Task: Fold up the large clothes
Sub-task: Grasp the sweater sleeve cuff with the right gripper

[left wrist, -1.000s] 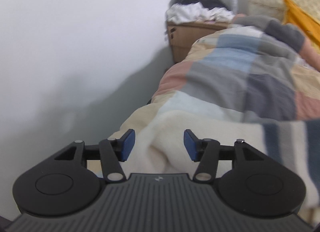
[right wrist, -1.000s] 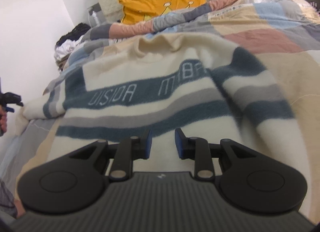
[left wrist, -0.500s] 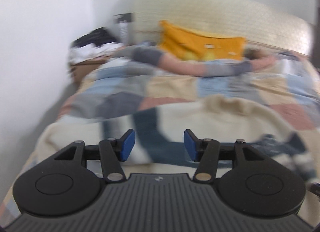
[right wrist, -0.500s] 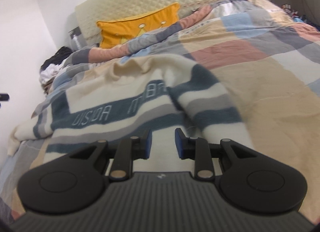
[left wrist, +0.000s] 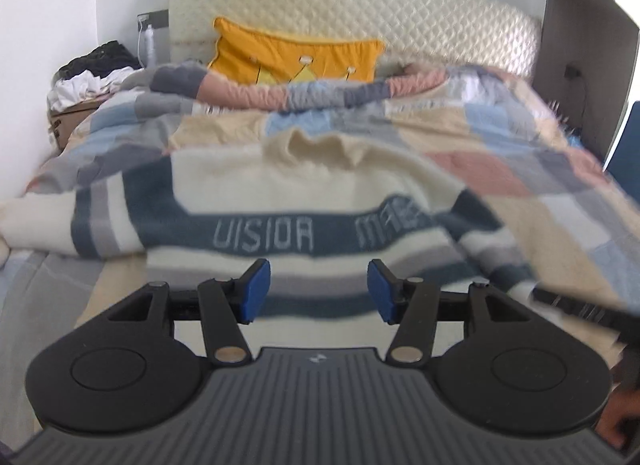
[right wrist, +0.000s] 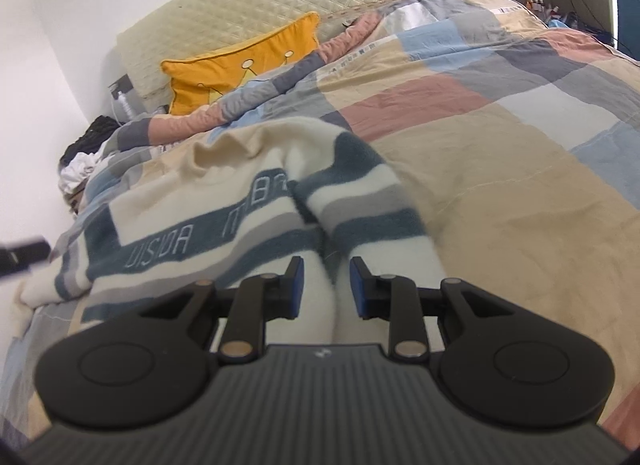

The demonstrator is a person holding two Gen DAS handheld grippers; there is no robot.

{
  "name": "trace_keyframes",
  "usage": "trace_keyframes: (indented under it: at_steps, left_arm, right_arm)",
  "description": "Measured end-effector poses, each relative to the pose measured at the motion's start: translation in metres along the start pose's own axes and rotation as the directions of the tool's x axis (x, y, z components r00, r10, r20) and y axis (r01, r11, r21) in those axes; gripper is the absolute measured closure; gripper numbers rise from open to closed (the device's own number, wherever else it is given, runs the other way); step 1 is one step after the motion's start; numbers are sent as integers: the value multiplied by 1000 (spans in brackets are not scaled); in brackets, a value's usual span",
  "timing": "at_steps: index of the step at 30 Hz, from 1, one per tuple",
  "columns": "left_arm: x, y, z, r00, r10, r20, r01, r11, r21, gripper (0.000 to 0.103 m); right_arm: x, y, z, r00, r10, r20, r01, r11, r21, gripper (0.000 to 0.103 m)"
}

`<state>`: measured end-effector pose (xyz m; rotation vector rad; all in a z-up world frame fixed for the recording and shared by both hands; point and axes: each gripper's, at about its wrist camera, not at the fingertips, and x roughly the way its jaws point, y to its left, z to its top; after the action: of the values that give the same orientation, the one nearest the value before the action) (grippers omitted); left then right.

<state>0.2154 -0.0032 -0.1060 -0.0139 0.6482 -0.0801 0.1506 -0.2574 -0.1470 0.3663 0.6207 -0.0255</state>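
1. Sweater (left wrist: 304,201), cream with blue and grey stripes, lies spread face-up on the bed's patchwork quilt (right wrist: 500,113), collar toward the yellow cushion (left wrist: 296,61).
2. Big change on the left: a second ago that camera faced the wall and the cardboard box (left wrist: 66,121); now it looks straight up the bed at the sweater's chest lettering.
3. Left gripper (left wrist: 318,291) hangs over the hem, jaws spread as wide as before, nothing between them.
4. Right side has shifted slightly; the right sleeve (right wrist: 360,201) now lies folded in alongside the body.
5. Right gripper (right wrist: 325,289) has its jaws opening, cream cuff between them, pads clear of it.
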Motion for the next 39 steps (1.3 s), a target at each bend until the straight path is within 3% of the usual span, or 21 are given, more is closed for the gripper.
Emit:
trace_keyframes:
  at_steps: [2,4,6,12,15,20,23,25,30,39]
  left_arm:
    - [11,3,-15,1000,1,-26,-1,1000,16,43]
    - [22,8,-29,999,7,-54,-6,1000,21,43]
    - [29,14,-42,997,15,-69,-13,1000,24,43]
    - [42,45,-67,995,19,-94,-24,998,-52,43]
    - [47,62,-69,993,-3,-116,-14,989,-145,43]
    - [53,75,-70,992,-27,-120,1,976,-219,43]
    - [52,75,-71,993,-25,-119,-3,972,-233,43]
    - [53,79,-72,992,-35,-124,3,968,-250,43]
    - [50,77,-73,993,-26,-118,-6,964,-264,43]
    - [47,77,-76,993,0,-122,-32,965,-260,43]
  right_arm:
    - [1,-4,0,999,-43,6,43,999,21,53]
    - [5,-9,0,995,-104,-3,105,993,45,34]
    - [9,-15,0,987,-163,-16,163,984,72,27]
    - [31,-43,-8,976,-176,-124,200,955,217,27]
    - [49,-48,-18,974,-85,-211,146,945,294,24]
    - [53,-40,-23,971,-113,-210,168,950,265,24]
    - [54,-36,-25,969,-135,-209,182,957,225,29]
    - [55,-33,-23,958,-186,-217,226,958,178,55]
    - [43,-34,-18,972,-171,-163,198,965,174,83]
    - [19,-28,15,986,-160,-39,164,977,137,87]
